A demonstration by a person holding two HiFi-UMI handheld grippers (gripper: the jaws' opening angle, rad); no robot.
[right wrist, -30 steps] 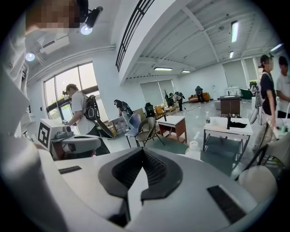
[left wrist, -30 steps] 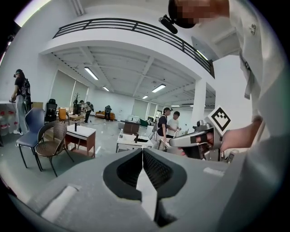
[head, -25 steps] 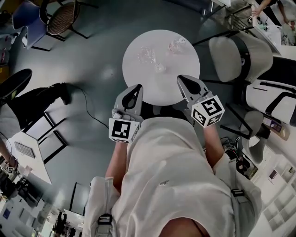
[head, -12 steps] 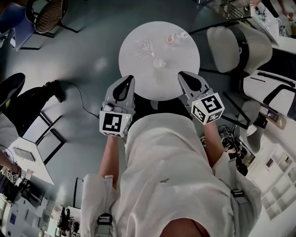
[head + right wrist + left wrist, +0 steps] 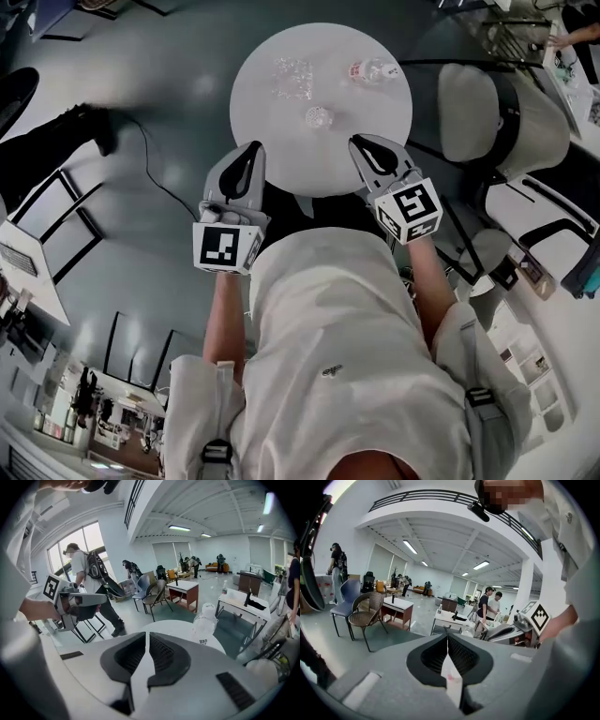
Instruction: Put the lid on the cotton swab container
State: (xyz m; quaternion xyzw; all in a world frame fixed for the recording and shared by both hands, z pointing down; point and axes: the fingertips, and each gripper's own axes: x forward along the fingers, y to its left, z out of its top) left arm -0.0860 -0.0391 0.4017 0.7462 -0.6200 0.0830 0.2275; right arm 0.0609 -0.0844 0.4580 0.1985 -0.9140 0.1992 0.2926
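Note:
A clear, squarish container stands on the far part of the round white table. A small round clear piece, maybe the lid, lies nearer to me. Both grippers hover at the table's near edge, well short of these things. My left gripper has its jaws together with nothing in them. The jaws of my right gripper are opening; a thin slit shows between them, and nothing sits in it.
A clear water bottle with a white cap stands at the table's far right. Pale padded chairs crowd the right side. A dark cable runs over the floor at the left. People walk about in the room behind.
The head view has swung, so the table now sits higher in the picture. Both grippers stay at the table's near edge; the left one has drifted a little to the left.

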